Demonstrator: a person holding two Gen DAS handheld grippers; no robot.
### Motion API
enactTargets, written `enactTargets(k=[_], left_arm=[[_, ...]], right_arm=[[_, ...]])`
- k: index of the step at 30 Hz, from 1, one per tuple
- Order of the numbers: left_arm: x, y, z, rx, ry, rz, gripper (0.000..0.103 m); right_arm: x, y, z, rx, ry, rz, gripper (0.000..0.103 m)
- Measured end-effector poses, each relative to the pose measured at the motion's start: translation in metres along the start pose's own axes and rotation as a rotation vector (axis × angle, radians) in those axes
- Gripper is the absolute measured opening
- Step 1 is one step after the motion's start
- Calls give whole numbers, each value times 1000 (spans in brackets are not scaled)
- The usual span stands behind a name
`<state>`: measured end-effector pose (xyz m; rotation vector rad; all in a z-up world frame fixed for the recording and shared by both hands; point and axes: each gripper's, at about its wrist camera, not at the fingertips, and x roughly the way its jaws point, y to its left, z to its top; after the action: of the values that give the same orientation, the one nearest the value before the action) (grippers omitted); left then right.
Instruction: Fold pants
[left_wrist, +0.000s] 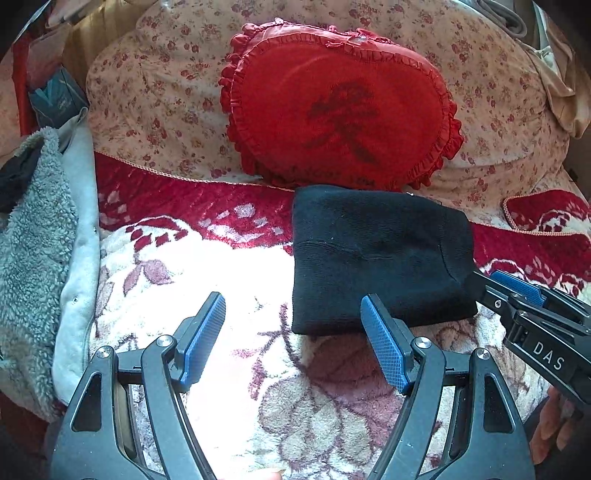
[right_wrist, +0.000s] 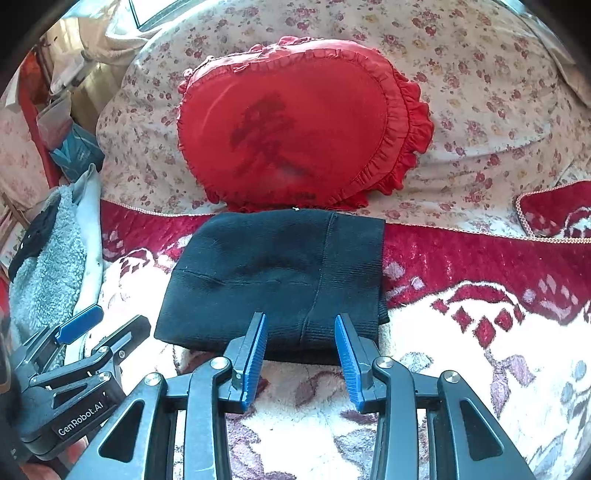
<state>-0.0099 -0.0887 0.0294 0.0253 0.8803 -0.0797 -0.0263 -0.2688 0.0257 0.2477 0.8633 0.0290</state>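
Pants are already a compact black folded bundle, lying flat on the blanket on the bed, far edge just short of the red heart pillow. Pillow leans on a floral quilt behind it.

My right tool: jaws part-open, straddling the near edge of the pants. Fabric sits in the gap, but the blue pads stand off from it on both sides, so I read no grip. In the left view the tip of this tool sits at the right near corner of the bundle; one pad shows there, and the other is hidden.

My left tool: jaws wide, nothing between them, just blanket underneath. Its right pad overlaps the near edge of the pants in the view; I can't tell if it touches. From the right camera it sits off to the left of the bundle, clear of it.

Grey fleece garment piled at the left side of the bed, apart from the pants. Teal box beyond it, by the quilt corner. My fingers show under the right tool body.
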Motion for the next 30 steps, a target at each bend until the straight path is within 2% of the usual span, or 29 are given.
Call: enactTargets(k=[30], left_arm=[[7, 0, -3, 5, 23, -2, 76]], right_arm=[[8, 5, 0, -12, 27, 16, 37]])
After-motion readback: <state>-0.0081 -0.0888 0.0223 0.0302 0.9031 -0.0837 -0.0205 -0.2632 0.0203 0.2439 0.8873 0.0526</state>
